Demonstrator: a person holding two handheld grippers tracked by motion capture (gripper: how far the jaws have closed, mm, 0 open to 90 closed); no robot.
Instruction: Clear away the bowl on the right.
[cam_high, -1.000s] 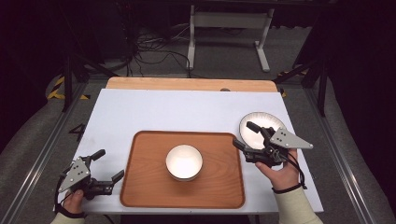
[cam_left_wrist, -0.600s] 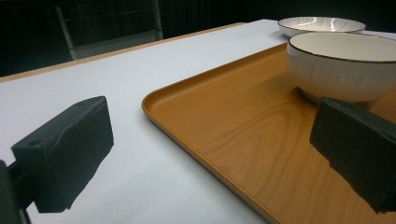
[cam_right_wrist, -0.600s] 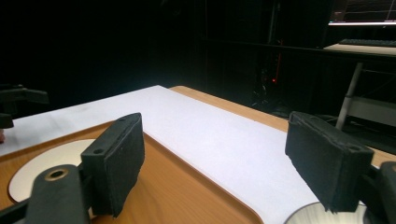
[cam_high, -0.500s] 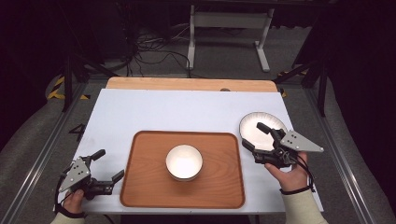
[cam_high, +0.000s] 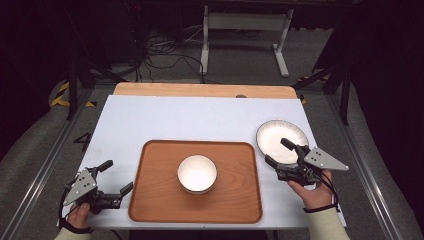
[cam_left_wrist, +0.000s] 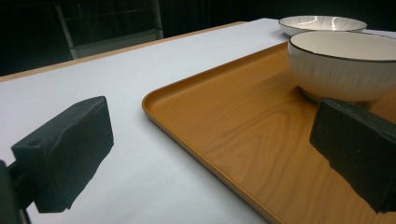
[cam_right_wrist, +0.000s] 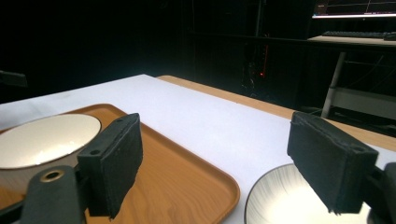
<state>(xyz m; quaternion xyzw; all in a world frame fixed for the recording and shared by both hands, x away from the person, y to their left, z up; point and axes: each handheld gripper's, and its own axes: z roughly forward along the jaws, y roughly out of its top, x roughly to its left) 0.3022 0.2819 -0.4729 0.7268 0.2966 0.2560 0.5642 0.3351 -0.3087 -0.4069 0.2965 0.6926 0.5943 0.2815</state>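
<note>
A white bowl (cam_high: 197, 173) stands in the middle of a brown wooden tray (cam_high: 150, 200). To the right of the tray a white ribbed plate (cam_high: 280, 135) lies on the table. My right gripper (cam_high: 275, 151) hangs open over the plate's near-left rim, with nothing between its pads. My left gripper (cam_high: 118, 175) rests open just left of the tray, pointing at it. In the left gripper view the gripper (cam_left_wrist: 210, 149) spans the tray's edge (cam_left_wrist: 187, 126), with the bowl (cam_left_wrist: 341, 65) and plate (cam_left_wrist: 322, 23) beyond. In the right gripper view the gripper (cam_right_wrist: 215, 163) frames the plate (cam_right_wrist: 285, 200), tray (cam_right_wrist: 187, 172) and bowl (cam_right_wrist: 42, 140).
The white table top (cam_high: 200, 120) has free room behind the tray, ending in a wooden strip (cam_high: 200, 90) at the far edge. A metal stand (cam_high: 245, 30) and cables (cam_high: 165, 55) sit on the floor beyond. Rails run along both table sides.
My right gripper has drifted right and toward the near side, from beside the tray's corner to the plate's near rim. The left gripper, bowl and plate have stayed put.
</note>
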